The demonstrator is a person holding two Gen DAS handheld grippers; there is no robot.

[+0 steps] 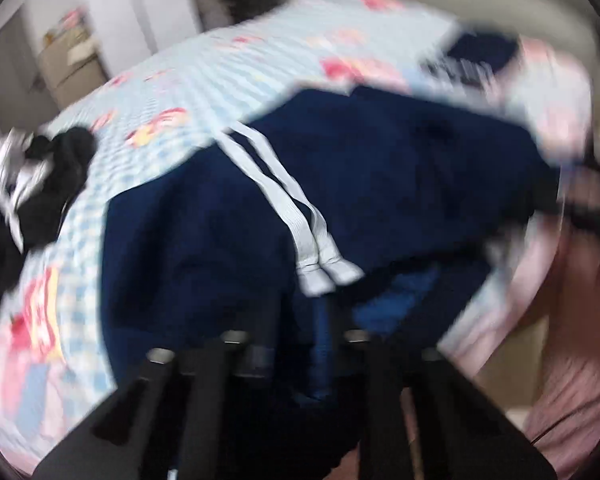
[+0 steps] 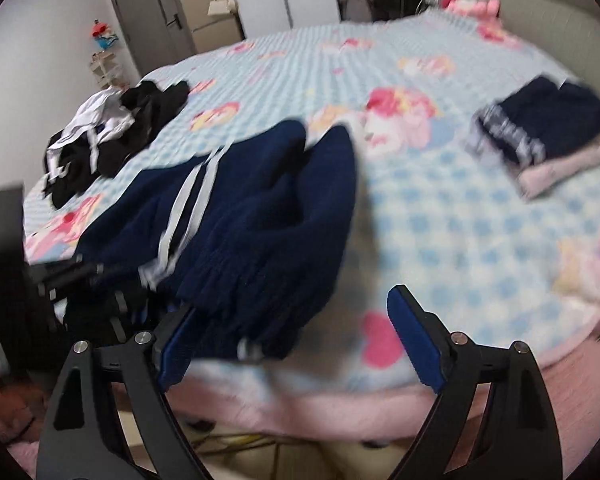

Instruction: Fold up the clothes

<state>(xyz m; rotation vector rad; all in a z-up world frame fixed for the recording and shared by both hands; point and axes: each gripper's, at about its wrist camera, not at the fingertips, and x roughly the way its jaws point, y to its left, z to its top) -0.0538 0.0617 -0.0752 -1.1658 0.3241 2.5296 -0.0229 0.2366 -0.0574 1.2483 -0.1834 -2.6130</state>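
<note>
**Inspector:** Report tool state and garment position.

**Operator:** My left gripper (image 1: 320,344) is clenched on the near edge of the navy trousers (image 1: 380,168); a strip of blue cloth runs up between its closed fingers. My right gripper (image 2: 296,336) is released, jaws spread wide and holding nothing, with the trousers' bunched hem just beside its left pad. The trousers lie rumpled at the near edge of the bed (image 2: 440,220), the white side stripes (image 1: 284,200) facing up.

**Inspector:** How do you judge the step should be done?

**Operator:** I judge this is the laying-out stage. I would close the right gripper on the free hem, then draw both ends apart, level, so the legs lie flat with the stripes straight before any fold. Both views are blurred, so I cannot confirm how deep the left grip sits.

**Inspector:** Surroundings and obstructions?

**Operator:** A folded stack (image 2: 540,132) sits well apart to the right. A black-and-white heap (image 2: 108,132) lies near the trousers' far left. The bed's edge is close; slack cloth could slide off.
</note>
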